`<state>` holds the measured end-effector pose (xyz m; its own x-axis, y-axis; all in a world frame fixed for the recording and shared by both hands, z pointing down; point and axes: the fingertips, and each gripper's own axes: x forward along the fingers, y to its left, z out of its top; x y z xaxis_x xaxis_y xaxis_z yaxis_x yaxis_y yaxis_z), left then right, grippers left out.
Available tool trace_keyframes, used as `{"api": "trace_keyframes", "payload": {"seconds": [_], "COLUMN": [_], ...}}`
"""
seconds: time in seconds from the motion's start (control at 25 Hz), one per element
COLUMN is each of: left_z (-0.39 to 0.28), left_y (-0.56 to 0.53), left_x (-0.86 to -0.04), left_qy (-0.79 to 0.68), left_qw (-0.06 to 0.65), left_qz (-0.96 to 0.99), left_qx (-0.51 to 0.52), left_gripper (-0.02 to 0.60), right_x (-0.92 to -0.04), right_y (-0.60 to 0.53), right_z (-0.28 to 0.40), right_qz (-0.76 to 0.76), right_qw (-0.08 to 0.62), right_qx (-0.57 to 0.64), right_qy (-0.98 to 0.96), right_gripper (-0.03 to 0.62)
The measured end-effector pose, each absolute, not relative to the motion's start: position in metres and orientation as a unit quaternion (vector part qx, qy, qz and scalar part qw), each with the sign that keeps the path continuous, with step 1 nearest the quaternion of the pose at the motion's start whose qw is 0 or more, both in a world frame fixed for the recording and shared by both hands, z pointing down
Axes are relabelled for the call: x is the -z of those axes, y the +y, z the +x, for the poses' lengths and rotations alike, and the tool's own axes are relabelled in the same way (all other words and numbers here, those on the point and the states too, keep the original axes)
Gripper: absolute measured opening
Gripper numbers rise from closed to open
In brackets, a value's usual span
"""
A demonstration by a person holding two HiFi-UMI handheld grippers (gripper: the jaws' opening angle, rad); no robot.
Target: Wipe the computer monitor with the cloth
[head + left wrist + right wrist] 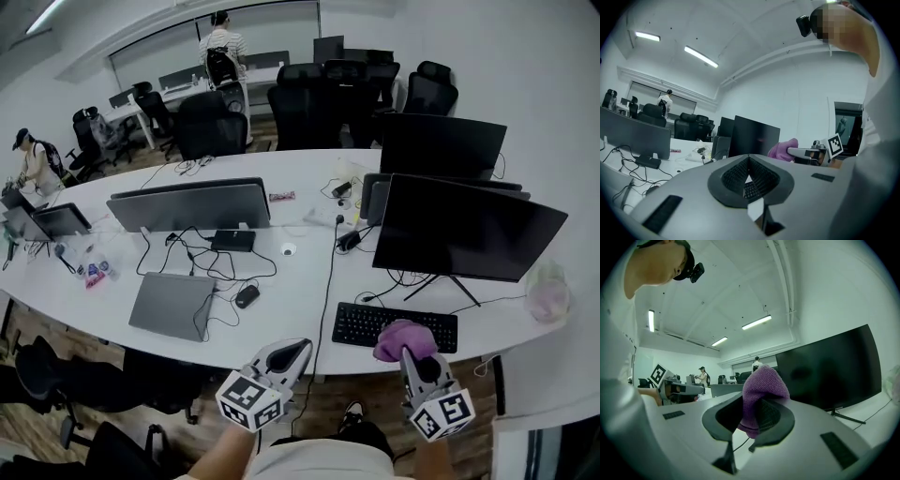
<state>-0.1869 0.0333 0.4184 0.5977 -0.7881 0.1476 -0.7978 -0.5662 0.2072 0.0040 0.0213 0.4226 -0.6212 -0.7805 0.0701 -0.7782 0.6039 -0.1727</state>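
The right gripper [757, 405] is shut firmly on the purple cloth [764, 380]. The cloth is pinched between the fingers and bulges up past them, so the tips are covered. The fingers of the left gripper [749, 161] are met at the tips with nothing held. Only a thin slit is left lower down between the pads, and a strip of keyboard [361, 323] is glimpsed through it.

The monitor [469, 230] is seen ahead of the right fingers and slightly to their right, apart from the cloth, its screen dark. A second monitor [441, 145] behind it is partly hidden. A pale object at the far right of the desk [300, 281] cannot be made out.

In the head view both grippers are held just off the near desk edge, the left one well to the left of the cloth. The cloth is seen against the keyboard's right half, though its height above the keys cannot be judged. Nothing is seen in the space between cloth and screen, and the keyboard and cables [412, 281] lie below it.
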Motion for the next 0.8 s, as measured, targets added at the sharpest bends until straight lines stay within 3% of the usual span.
{"api": "trace_keyframes", "payload": {"seconds": [0.44,0.8], "left_z": [-0.124,-0.120], "left_y": [-0.062,-0.098], "left_x": [-0.419,-0.435], "left_qy": [-0.462,-0.453], "left_qw": [0.127,0.141], "left_qz": [0.877,0.879], "left_qx": [-0.033,-0.043], "left_gripper": [0.009,0.009], "right_x": [-0.436,-0.458], "right_y": [-0.073,-0.114], "right_z": [0.052,0.045], "right_qz": [-0.403,-0.402], "right_qw": [-0.001,-0.015], "right_qx": [0.116,0.155], "right_qy": [0.908,0.902], "right_gripper": [0.055,0.055]}}
